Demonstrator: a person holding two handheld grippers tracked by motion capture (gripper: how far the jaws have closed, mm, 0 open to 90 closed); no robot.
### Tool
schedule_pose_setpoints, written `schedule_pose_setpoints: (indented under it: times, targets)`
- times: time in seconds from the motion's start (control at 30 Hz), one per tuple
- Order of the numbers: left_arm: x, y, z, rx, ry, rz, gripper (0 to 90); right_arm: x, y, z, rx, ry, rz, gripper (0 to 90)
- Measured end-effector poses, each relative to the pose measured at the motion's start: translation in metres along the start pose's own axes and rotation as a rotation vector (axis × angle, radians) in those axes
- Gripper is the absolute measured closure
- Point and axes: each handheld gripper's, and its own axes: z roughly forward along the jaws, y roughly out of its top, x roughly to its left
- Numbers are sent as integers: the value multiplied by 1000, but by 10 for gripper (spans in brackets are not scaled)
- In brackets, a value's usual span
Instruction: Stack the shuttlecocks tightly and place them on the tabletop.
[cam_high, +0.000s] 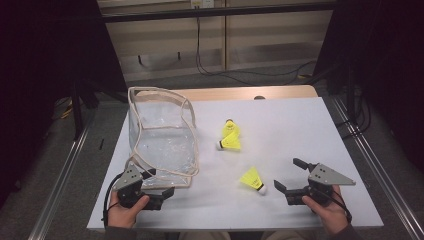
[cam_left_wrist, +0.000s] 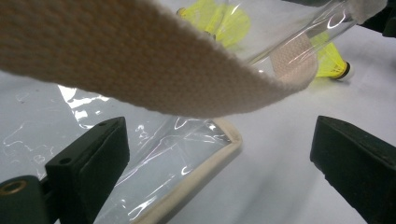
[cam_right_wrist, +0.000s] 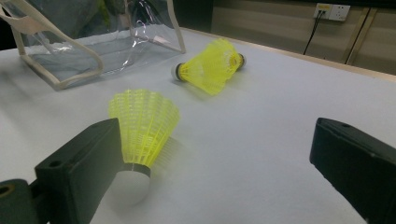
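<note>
Landmark: the clear bag (cam_high: 162, 137) with cream webbing trim, standing open on the left half of the white table (cam_high: 300, 130).

Right gripper (cam_high: 286, 176) – jaws wide apart, nothing between them. The near shuttlecock (cam_high: 253, 180) lies off the bag's near right corner, just beside that gripper's near jaw tip. In the right gripper view this shuttlecock (cam_right_wrist: 142, 135) sits against the left jaw rather than centred in the gap, white cork toward the camera, yellow skirt pointing away. So its long axis runs roughly along the approach line, not across it. My read: the gripper needs a small sideways shift toward that jaw before closing, or the jaw will just shove the cork.

Left gripper (cam_high: 165, 191) – jaws also apart, empty. It sits at the bag's near edge; the left gripper view shows a webbing strap (cam_left_wrist: 140, 60) looping right over the gap and the bag's trimmed edge (cam_left_wrist: 196, 179) lying between the jaws. It looks set to steady or open the bag – judgement only.

The right hand is clearly nearer the near shuttlecock; the left is well apart from it.

Two more shuttlecocks (cam_high: 231, 137) lie right of the bag, farther back, touching or overlapping – can't separate them cleanly.

Hard to tell: which way the bag's mouth faces, and whether the left jaws touch the plastic.
</note>
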Motion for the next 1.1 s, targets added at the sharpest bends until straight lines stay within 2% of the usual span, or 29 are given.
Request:
schedule_pose_setpoints:
  times: [0.33,0.43,0.73,1.1]
  targets:
    - [0,0,0,-2,1,2,46,-2,5,10,32,5,12,25]
    - [0,0,0,-2,2,2,45,-1,7,14,61,2,13,24]
    - [0,0,0,3,3,5,43,-1,12,23,73,12,24,24]
    - [0,0,1,2,5,2,43,2,16,35,99,20,16,24]
